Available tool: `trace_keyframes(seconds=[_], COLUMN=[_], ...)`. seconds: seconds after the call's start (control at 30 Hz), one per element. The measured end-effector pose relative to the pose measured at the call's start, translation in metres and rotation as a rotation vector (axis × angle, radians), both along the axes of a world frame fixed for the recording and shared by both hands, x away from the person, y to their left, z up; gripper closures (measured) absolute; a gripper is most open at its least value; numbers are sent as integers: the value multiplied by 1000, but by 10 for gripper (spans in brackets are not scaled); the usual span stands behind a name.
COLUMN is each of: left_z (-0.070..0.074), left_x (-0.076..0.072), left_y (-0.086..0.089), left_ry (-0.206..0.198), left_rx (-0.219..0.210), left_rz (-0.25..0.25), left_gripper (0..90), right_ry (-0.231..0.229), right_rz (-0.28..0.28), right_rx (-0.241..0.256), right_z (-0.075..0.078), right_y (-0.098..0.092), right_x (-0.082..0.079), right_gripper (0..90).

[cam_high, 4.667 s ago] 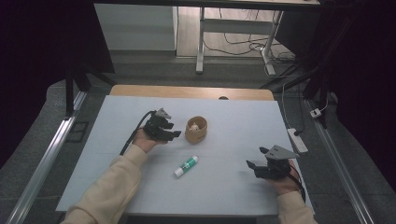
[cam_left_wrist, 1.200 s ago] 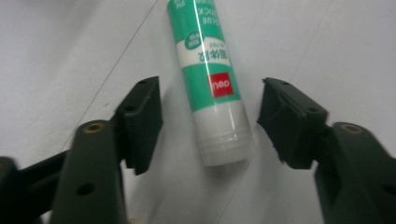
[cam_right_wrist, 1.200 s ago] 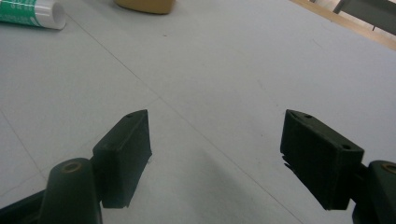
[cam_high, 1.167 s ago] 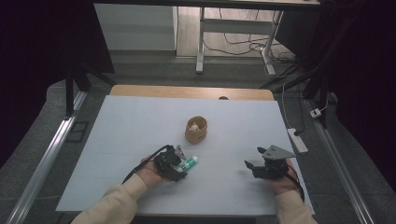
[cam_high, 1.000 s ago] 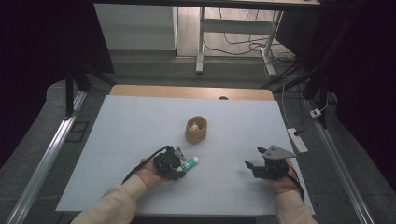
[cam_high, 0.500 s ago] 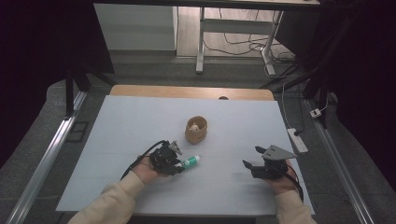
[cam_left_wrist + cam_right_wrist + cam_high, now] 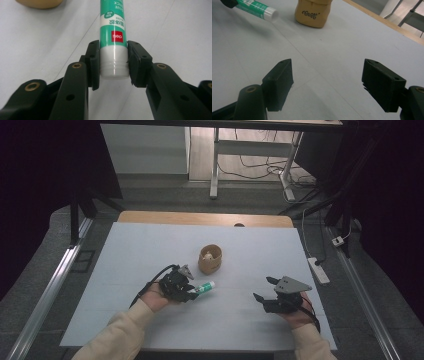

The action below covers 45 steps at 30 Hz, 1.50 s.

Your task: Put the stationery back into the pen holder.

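Green-and-white plastic glue stick (image 7: 113,40) is clamped at its white end by the left gripper (image 7: 113,63), low centre of the high view. Right gripper (image 7: 327,82) is held wide open, empty, at lower right, with the tan cylindrical cup (image 7: 210,259) above centre.

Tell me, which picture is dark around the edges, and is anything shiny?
High view: the room around the table is dark. Left gripper view: a bright glare streak runs down the glue stick. Right gripper view: the near fingers look soft.

Pale blue table (image 7: 150,250) w/ tan cup (image 7: 210,259) standing near centre.
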State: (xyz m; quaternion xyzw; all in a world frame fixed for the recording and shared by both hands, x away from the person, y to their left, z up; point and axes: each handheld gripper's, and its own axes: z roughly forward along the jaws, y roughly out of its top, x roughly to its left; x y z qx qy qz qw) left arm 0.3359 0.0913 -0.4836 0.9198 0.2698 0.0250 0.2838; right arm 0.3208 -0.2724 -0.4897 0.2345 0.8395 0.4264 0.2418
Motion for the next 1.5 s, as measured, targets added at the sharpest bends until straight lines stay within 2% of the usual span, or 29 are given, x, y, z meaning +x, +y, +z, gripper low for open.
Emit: trace_keyframes(seconds=[0.3,0.53,0.67,0.83,1.13,1.5], left_z=[4,6,8,11,12,8], left_x=[5,10,13,12,10,7], left_y=[-12,-19,-23,-38,-58,-73], left_ry=[-10,-16,-25,-36,-40,-32], left_rx=[-1,-4,-10,-11,-11,9], left_rz=[-22,-47,-61,-102,-155,-209], left_gripper=[641,643,643,643,643,643], right_ry=[18,23,20,16,12,15], right_rz=[85,150,168,185,211,288], right_rx=[-3,-53,-65,-58,-84,-206], right_z=[6,7,8,12,13,8], right_y=[23,45,51,55,60,82], right_x=[-2,-1,-1,-2,-5,-5], right_gripper=[265,273,276,278,284,319])
